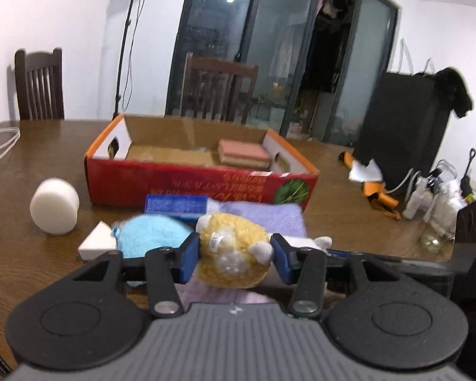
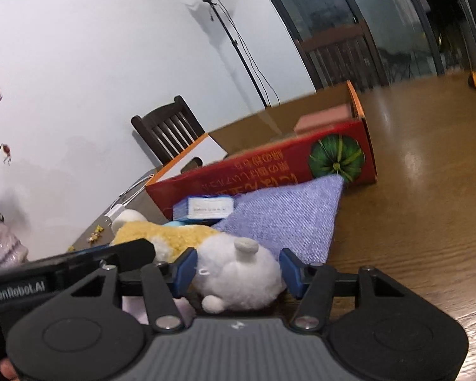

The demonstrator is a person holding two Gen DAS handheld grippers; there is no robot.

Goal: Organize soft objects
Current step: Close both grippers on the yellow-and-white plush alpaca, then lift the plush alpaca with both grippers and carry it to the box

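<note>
Left wrist view: both grippers (image 1: 234, 258) (image 2: 236, 273) clench the yellow-and-white plush dog (image 1: 231, 250); red cardboard box (image 1: 203, 184) lies straight ahead.

sponge (image 1: 243, 153) in box (image 1: 187, 184), towel (image 1: 263, 216) before box

The wooden table (image 1: 333, 190) carries a red box (image 1: 187, 184), white foam cylinder (image 1: 54, 204) and purple cloth (image 2: 279, 219).
</note>
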